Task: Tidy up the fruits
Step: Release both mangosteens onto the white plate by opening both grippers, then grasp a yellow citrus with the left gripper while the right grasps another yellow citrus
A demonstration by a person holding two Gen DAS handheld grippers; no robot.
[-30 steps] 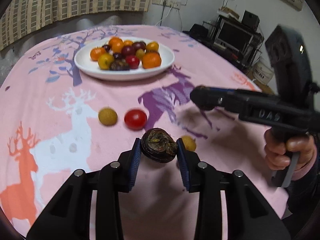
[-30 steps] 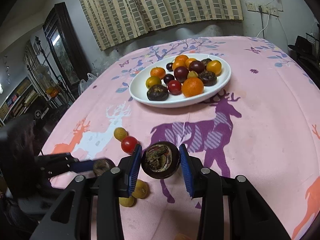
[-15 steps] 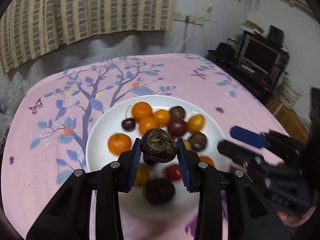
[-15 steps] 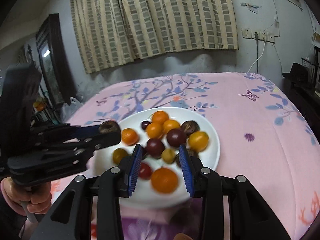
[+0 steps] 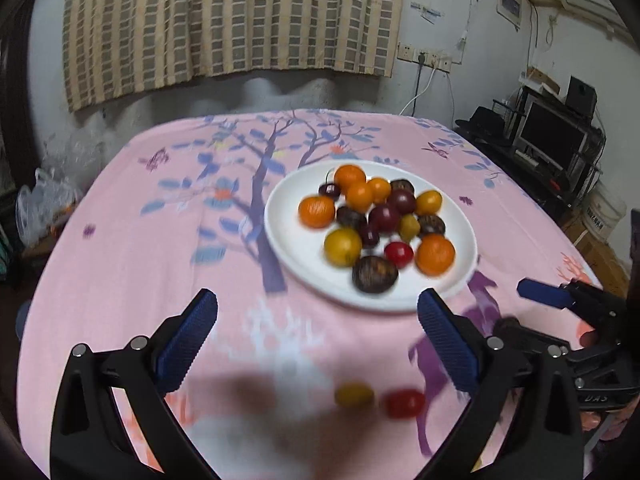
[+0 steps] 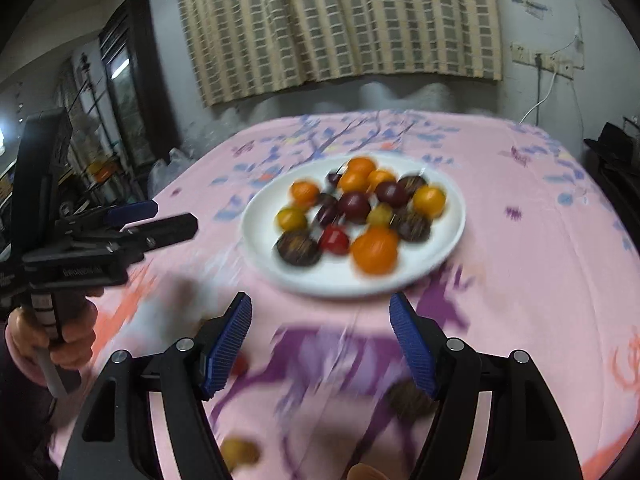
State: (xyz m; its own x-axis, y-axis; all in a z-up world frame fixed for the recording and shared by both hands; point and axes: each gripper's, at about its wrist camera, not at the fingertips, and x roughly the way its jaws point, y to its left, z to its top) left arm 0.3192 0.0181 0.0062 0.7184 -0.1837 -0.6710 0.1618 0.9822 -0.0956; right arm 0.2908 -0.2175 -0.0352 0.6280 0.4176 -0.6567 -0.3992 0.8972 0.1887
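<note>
**Both grippers spread wide above a loaded fruit plate**

We hold our left gripper point(image 5: 316, 332) and right gripper point(image 6: 320, 340) over a pink tablecloth point(image 5: 140, 248) printed with trees and deer, the blue-padded jaws of each splayed far apart and carrying nothing. The white plate point(image 5: 296, 248) sits ahead of both, heaped with oranges, dark plums, yellow fruit, a red tomato point(image 5: 399, 254) and brown-skinned mangosteens point(image 5: 375, 274).

Only the left wrist view picks out two loose pieces lying on the cloth nearer to us than the plate: a yellow fruit point(image 5: 354, 395) and, just beside it, a red tomato point(image 5: 403, 403), both blurred. It also catches the right gripper entering from the right edge, and a dark monitor point(image 5: 554, 138) against the far wall.

The right wrist view instead shows a brown fruit point(image 6: 410, 402) on the cloth by its own right finger, a yellowish one point(image 6: 239, 453) low at the frame's bottom, and the hand point(image 6: 60, 332) gripping the left tool's handle, beside a tall dark cabinet point(image 6: 132, 76).
</note>
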